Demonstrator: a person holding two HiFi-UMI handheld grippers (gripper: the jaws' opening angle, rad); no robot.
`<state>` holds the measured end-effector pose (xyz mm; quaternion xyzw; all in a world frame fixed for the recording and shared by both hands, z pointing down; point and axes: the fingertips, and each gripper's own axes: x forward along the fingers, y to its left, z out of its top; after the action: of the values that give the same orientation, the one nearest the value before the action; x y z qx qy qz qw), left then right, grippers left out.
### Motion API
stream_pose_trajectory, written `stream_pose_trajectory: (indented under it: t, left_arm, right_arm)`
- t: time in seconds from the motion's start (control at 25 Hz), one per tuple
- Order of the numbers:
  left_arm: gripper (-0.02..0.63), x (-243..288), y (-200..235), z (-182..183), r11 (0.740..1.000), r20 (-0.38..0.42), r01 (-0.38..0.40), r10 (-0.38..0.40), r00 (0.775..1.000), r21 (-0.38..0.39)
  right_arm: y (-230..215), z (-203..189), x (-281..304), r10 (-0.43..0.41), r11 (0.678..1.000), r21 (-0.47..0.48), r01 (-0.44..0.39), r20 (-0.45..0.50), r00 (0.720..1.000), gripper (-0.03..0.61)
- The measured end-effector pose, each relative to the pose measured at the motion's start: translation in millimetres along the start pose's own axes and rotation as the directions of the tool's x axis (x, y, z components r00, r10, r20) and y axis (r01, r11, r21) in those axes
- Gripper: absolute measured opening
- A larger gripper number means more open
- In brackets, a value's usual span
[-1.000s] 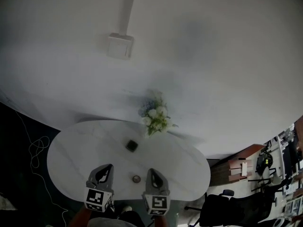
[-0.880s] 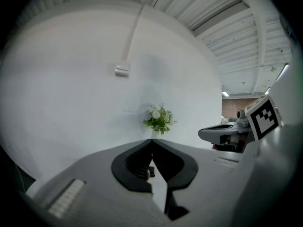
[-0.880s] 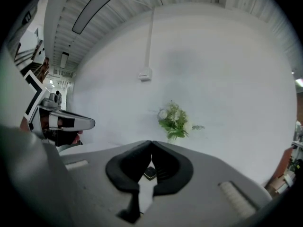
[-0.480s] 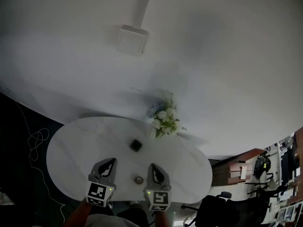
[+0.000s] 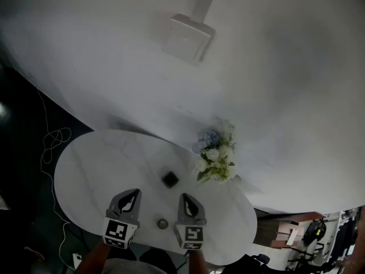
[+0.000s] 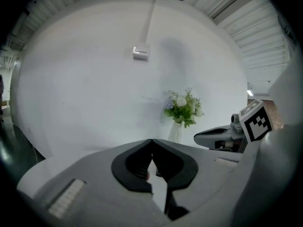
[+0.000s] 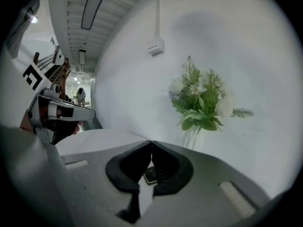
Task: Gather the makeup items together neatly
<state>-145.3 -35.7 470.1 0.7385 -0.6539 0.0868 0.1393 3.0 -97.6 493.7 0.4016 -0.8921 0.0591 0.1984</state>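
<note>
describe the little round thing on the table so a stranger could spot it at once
Find the white oval table below the wall. Near its close edge, between the left gripper and the right gripper, lies the small round pot. The other small item, a dark square case, sits further in, towards the flowers.

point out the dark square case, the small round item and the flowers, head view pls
dark square case (image 5: 169, 179), head view, centre of its top.
small round item (image 5: 163, 224), head view, centre of its top.
flowers (image 5: 215, 160), head view, middle of the blooms.
</note>
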Motion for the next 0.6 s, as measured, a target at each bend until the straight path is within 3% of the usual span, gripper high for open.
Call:
stream_pose_trajectory:
  t: [0.12,0.36,0.6]
  left_arm:
    - [0.009,11.0,2.6,-13.8,0.999,-0.027,-0.046,0.045,0.999,-0.026]
    - [0.009,23.9,10.5,-38.2,0.988,-0.069,-0.139,0.135,0.989,-0.067]
    - [0.009,28.3,16.0,-62.7,0.972,-0.111,-0.205,0.193,0.975,-0.111]
  right_arm:
    - [-4.7,-13.6,21.2,0.063,0.998,-0.019,-0.063,-0.030,0.998,0.010]
    - [0.7,-45.7,58.1,0.206,0.976,-0.055,-0.212,-0.106,0.973,0.156]
    - [4.8,-72.8,89.7,0.289,0.948,-0.085,-0.306,-0.171,0.942,0.281]
